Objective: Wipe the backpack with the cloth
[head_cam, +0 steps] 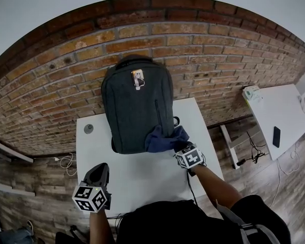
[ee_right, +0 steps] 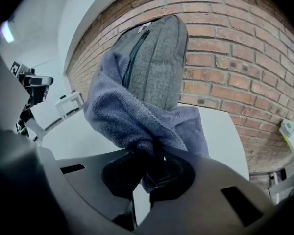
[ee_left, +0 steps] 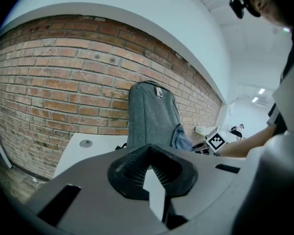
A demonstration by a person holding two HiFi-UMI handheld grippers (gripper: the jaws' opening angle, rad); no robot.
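The grey backpack (head_cam: 137,105) was stood up at the back of the white bench (head_cam: 142,187). It was leaned on the brick wall (head_cam: 218,55), so it could not fall over backward when pushed. Its front was turned toward the person, so it could be reached with ease.

The blue cloth (head_cam: 165,138) was held in the right gripper (head_cam: 178,146). The jaws were shut tight on a bunched fold of it, so it would not slip out while being rubbed. The loose part of the cloth was spread on the low corner of the backpack, on the person's right, just below the dark zipper (head_cam: 157,113). It looked as if the wiping was being done there, with most of the front not yet covered.

The left gripper (head_cam: 100,168) was held low over the near part of the bench, well apart from the backpack. Its jaws were closed together and nothing was held between them. It was likely parked there to be out of the way. If the bag were pushed hard, it could be slid sideways, since it was not being steadied.
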